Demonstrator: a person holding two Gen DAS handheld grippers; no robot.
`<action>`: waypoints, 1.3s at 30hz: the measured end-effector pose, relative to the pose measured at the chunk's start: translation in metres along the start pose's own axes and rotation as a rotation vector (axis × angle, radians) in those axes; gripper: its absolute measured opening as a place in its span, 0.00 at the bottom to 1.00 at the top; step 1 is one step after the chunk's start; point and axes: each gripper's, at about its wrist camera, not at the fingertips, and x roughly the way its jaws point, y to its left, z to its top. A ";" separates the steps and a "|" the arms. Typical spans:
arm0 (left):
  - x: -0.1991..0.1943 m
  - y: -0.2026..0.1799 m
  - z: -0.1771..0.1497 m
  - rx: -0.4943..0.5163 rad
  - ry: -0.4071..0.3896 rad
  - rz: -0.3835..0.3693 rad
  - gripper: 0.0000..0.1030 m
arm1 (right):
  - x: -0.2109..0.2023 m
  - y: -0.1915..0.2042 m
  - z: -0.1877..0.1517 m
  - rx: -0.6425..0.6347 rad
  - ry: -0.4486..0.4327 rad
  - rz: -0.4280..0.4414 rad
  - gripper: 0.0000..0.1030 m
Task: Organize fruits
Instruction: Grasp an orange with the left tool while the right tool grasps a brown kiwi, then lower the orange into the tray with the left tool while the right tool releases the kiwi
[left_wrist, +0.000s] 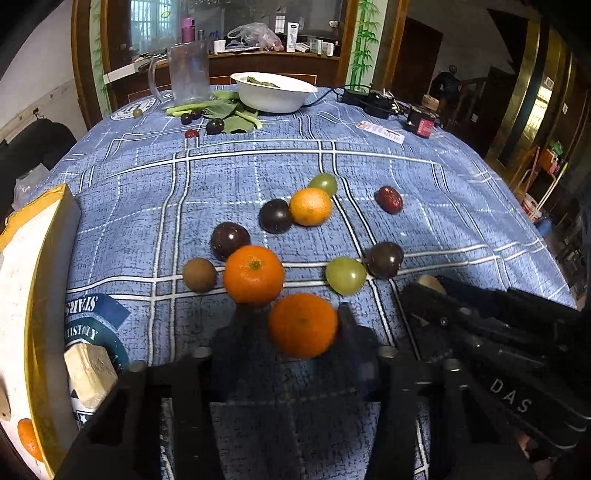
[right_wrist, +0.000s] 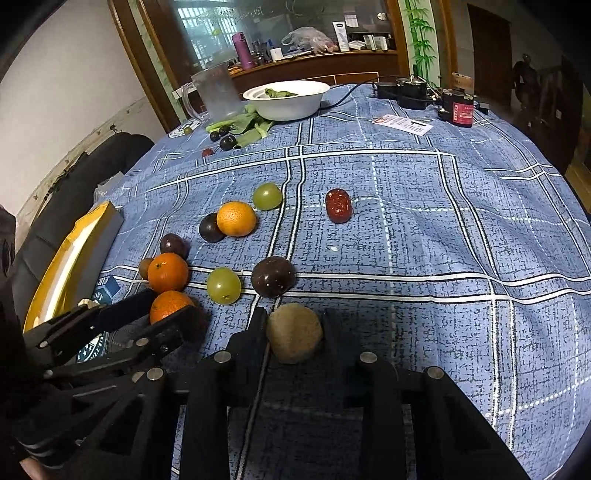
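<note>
Blue plaid tablecloth (left_wrist: 369, 166) over a round table, dining room behind; white bowl of greens (left_wrist: 273, 92) and clear plastic jug (left_wrist: 188, 72) at the far edge.

Item: left hand-held gripper (left_wrist: 295, 325). Black, two fingers, pointing steeply down at the cloth. Its fingers bracket a round bright-orange mandarin (left_wrist: 303, 325), one on each flank, and appear pressed to the peel; motion blur leaves firm contact slightly uncertain. The mandarin sits dead ahead, centred between the fingers, touching or just off the cloth. Being near-spherical, it has no long axis to line up with.

Item: right hand-held gripper (right_wrist: 295, 332). Same build, likewise angled down. Clamped on a fuzzy tan-brown kiwi (right_wrist: 294, 333), centred between the fingers and close to the cloth.

Item: yellow-rimmed white tray (left_wrist: 48, 258), at the left table edge, already holding an orange fruit and pale blocks. It lies well to the left of both grippers; the left hand is much the nearer. Judged the likely destination, so the coming move is a lift and a carry leftward.

Item: loose fruit beyond the grippers. A second orange mandarin (left_wrist: 254, 275) just past the held one, two green grapes, several dark plums, a red date (left_wrist: 388, 199).
</note>
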 end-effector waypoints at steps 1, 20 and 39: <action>0.000 -0.002 -0.001 0.006 -0.005 0.009 0.34 | 0.000 0.001 -0.001 -0.002 -0.001 -0.001 0.31; -0.087 0.075 -0.025 -0.208 -0.120 0.053 0.34 | -0.011 0.013 -0.005 -0.053 -0.073 -0.047 0.31; -0.160 0.204 -0.080 -0.454 -0.240 0.254 0.34 | -0.052 0.147 -0.022 -0.255 -0.062 0.179 0.32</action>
